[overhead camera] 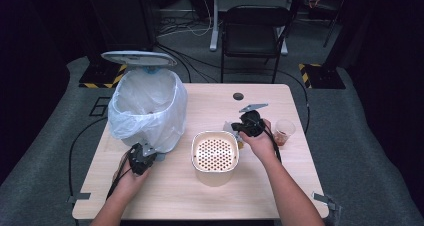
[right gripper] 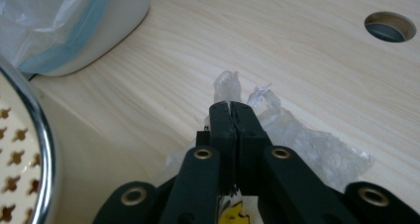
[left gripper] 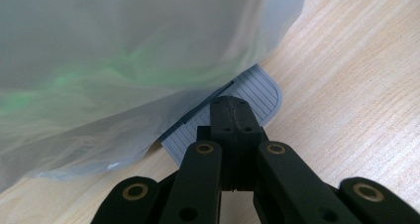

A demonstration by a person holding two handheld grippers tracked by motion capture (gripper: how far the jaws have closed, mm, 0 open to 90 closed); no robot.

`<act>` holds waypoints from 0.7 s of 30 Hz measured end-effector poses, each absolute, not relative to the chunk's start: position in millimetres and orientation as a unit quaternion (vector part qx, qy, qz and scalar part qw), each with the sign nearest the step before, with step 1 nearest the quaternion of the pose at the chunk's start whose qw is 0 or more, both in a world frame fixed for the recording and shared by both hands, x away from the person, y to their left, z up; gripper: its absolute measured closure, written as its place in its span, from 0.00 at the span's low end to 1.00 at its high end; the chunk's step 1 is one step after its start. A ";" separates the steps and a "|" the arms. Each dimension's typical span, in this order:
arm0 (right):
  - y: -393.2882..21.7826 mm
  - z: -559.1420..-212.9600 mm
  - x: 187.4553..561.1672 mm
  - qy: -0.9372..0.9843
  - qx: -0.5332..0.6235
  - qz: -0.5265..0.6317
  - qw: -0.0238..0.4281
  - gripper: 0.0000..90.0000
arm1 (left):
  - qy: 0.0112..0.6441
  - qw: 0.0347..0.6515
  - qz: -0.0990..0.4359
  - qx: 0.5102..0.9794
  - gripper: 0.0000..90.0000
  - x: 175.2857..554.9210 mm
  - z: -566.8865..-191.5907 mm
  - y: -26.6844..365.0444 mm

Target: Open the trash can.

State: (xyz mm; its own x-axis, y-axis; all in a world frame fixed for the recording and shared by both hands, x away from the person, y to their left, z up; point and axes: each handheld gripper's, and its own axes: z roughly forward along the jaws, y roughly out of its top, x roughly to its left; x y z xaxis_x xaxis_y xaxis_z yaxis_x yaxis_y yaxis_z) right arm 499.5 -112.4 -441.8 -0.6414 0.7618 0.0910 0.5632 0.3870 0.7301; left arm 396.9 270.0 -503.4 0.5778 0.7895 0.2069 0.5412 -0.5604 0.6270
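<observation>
Pinching clear wrapper [right gripper: 297, 140], right tongs [right gripper: 232, 107]; left tongs [left gripper: 233, 105] closed.

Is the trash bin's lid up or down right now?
Up. In the high view the lid stands raised behind the trash bin, and the bag-lined mouth is open to the camera.

Your right tool [right gripper: 231, 107] rises from the bottom centre of the frame, its two black jaws pressed together on a crumpled clear wrapper [right gripper: 302, 144] that lies on the pale wood worktop [right gripper: 277, 45] and spreads to the lower right. A bit of yellow print shows below the jaws. At the left edge you see a chrome rim around a perforated cream basket [right gripper: 20, 154]. In the upper left sits a white bin [right gripper: 106, 26] with a plastic liner [right gripper: 37, 16]. A round hole [right gripper: 390, 27] is in the upper right corner.
</observation>
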 end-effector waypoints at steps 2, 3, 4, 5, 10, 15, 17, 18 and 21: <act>-115.6 -441.8 497.1 0.823 0.402 0.378 0.136 1.00 | 0.392 0.259 0.245 0.848 1.00 396.8 -504.0 269.6; -117.1 -441.2 494.9 0.822 0.406 0.376 0.136 1.00 | 0.391 0.259 0.245 0.848 1.00 396.8 -504.0 269.6; -121.7 -439.6 490.8 0.820 0.407 0.378 0.139 1.00 | 0.391 0.261 0.248 0.847 1.00 396.7 -504.7 269.1; -124.1 -438.4 487.7 0.818 0.407 0.381 0.141 1.00 | 0.391 0.261 0.249 0.847 1.00 396.7 -504.6 269.1; -138.8 -431.6 468.8 0.814 0.405 0.388 0.151 1.00 | 0.390 0.261 0.250 0.847 1.00 396.8 -504.6 269.3; -155.3 -427.8 448.3 0.812 0.406 0.388 0.156 1.00 | 0.390 0.259 0.251 0.847 1.00 396.7 -504.6 269.1; -161.2 -427.9 440.4 0.810 0.408 0.392 0.155 1.00 | 0.382 0.254 0.252 0.852 1.00 397.2 -503.6 269.7; -164.1 -428.3 436.5 0.809 0.409 0.395 0.152 1.00 | 0.381 0.254 0.253 0.852 1.00 397.1 -503.6 269.6; -171.2 -431.8 426.0 0.807 0.411 0.397 0.146 1.00 | 0.382 0.254 0.252 0.852 1.00 397.2 -503.6 269.7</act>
